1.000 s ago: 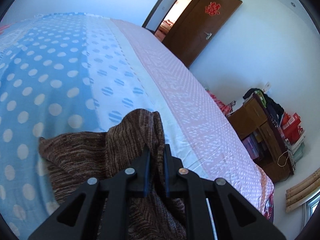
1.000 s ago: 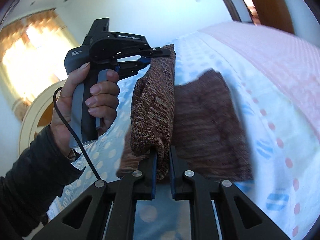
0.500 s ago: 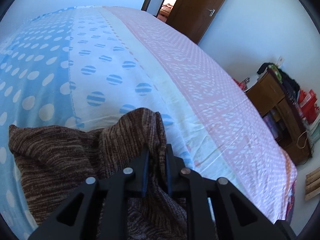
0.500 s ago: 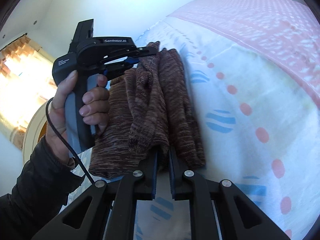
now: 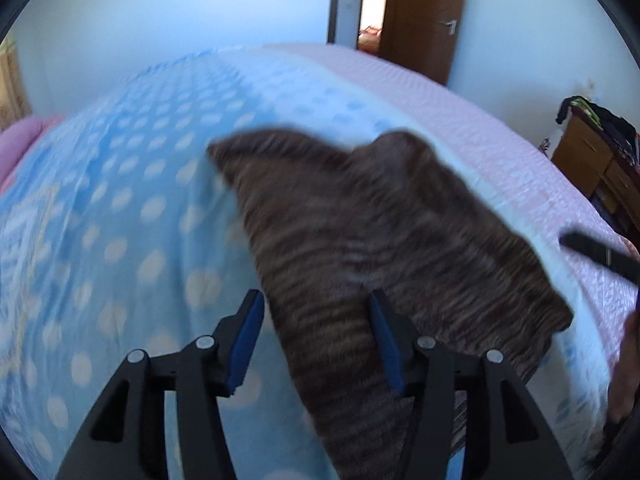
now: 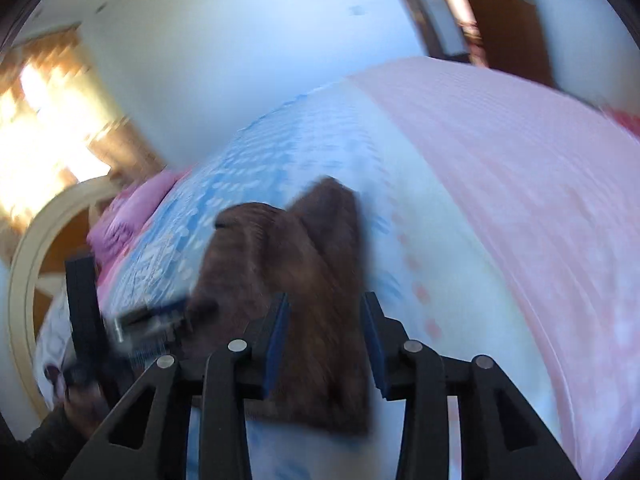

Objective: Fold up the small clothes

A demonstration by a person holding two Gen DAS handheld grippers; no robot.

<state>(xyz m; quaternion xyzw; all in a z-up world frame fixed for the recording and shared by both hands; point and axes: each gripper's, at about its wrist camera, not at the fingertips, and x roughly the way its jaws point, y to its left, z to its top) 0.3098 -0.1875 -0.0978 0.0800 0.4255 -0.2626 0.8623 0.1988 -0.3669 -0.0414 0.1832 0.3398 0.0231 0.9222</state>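
Observation:
A brown knitted garment point(image 5: 384, 240) lies folded on the bed, blurred by motion; it also shows in the right wrist view point(image 6: 304, 280). My left gripper point(image 5: 316, 320) is open, its blue pads apart just above the garment's near edge. My right gripper point(image 6: 326, 320) is open too, jaws spread over the garment's near end. Neither holds the cloth. The left gripper's black body point(image 6: 132, 324) shows blurred at the left of the right wrist view, and a dark part of the right gripper point(image 5: 600, 252) at the right of the left wrist view.
The bed cover point(image 5: 120, 200) is blue with white dots on the left, pink point(image 5: 480, 128) on the right. A pink pillow point(image 6: 132, 216) and cream headboard point(image 6: 24, 280) are at the far left. A wooden door point(image 5: 424, 16) and a cluttered wooden cabinet point(image 5: 592, 156) stand beyond.
Both grippers have opened and let go of the brown garment, which now lies on the bed. Both have pulled back from it, and the views are blurred by motion.

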